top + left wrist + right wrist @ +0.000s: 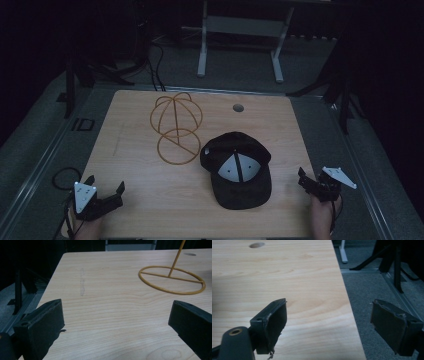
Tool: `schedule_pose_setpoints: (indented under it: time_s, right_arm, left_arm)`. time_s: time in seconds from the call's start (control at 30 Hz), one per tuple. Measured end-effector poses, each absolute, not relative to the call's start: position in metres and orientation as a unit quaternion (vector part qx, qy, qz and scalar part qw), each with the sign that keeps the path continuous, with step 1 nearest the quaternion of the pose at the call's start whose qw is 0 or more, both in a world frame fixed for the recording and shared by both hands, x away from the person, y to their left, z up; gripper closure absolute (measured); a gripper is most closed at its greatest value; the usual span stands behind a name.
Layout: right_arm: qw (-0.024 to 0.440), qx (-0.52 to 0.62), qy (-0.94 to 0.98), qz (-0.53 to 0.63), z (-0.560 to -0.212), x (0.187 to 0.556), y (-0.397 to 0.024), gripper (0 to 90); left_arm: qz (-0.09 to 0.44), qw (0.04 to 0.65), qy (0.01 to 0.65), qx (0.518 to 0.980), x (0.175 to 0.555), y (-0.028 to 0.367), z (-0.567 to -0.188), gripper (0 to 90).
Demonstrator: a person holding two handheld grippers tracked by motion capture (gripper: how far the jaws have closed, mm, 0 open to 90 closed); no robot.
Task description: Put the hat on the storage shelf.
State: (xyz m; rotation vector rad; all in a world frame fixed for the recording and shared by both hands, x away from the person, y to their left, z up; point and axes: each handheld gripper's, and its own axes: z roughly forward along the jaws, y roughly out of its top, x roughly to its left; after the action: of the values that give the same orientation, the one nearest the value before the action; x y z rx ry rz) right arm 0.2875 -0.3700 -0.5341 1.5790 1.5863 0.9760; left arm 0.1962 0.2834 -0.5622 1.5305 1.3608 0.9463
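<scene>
Cap lay right of table centre, brim toward near edge, long axis running near-to-far, crown touching or just beside wire stand base. Sat nearer right gripper, up-left of it; well apart from left gripper. Both spread wide, gripping nothing.

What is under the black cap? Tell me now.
The black cap lies directly on the wooden table, inner side up, showing its pale lining. Whatever might sit beneath its crown is covered and cannot be seen. The gold wire stand stands beside it.
</scene>
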Motion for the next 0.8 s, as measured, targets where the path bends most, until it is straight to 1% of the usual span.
schedule_pose_setpoints:
  time_s: [0.03,0.07,0.1,0.13,0.3,0.37,0.43,0.53,0.57,0.6,0.63,0.77,0.8]
  right_arm:
    - [0.335,0.604,0.612,0.386,-0.526,0.287,-0.369,13.7]
    - [0.335,0.604,0.612,0.386,-0.526,0.287,-0.369,13.7]
    - [0.332,0.597,0.613,0.397,-0.518,0.287,-0.369,13.7]
    - [0.332,0.597,0.613,0.397,-0.518,0.287,-0.369,13.7]
    - [0.325,0.579,0.624,0.412,-0.495,0.288,-0.364,13.7]
    - [0.332,0.567,0.628,0.418,-0.484,0.288,-0.361,13.7]
    - [0.324,0.554,0.633,0.432,-0.468,0.289,-0.356,13.6]
    - [0.322,0.550,0.634,0.437,-0.463,0.290,-0.355,13.6]
    - [0.321,0.546,0.635,0.443,-0.458,0.290,-0.354,13.6]
    - [0.320,0.530,0.641,0.453,-0.445,0.291,-0.347,13.5]
    - [0.320,0.530,0.641,0.453,-0.445,0.291,-0.347,13.5]
    - [0.312,0.501,0.657,0.469,-0.427,0.291,-0.335,13.5]
    - [0.302,0.487,0.665,0.479,-0.419,0.291,-0.329,13.5]
  left_arm:
    - [0.379,0.426,0.545,0.615,0.196,0.283,-0.562,0.7]
    - [0.377,0.428,0.545,0.614,0.196,0.283,-0.562,0.7]
    - [0.374,0.432,0.544,0.615,0.196,0.283,-0.562,0.7]
    - [0.377,0.431,0.540,0.616,0.196,0.282,-0.562,0.7]
    - [0.379,0.424,0.533,0.626,0.196,0.278,-0.562,0.7]
    - [0.371,0.433,0.533,0.625,0.196,0.278,-0.561,0.8]
    - [0.365,0.438,0.538,0.621,0.195,0.278,-0.560,0.8]
    - [0.351,0.443,0.541,0.623,0.195,0.279,-0.560,0.8]
    - [0.344,0.427,0.545,0.634,0.196,0.277,-0.560,0.8]
    - [0.341,0.425,0.543,0.639,0.196,0.276,-0.560,0.7]
    - [0.338,0.425,0.544,0.640,0.196,0.275,-0.559,0.7]
    - [0.342,0.418,0.539,0.646,0.195,0.271,-0.557,0.8]
    - [0.339,0.418,0.538,0.649,0.194,0.271,-0.557,0.8]
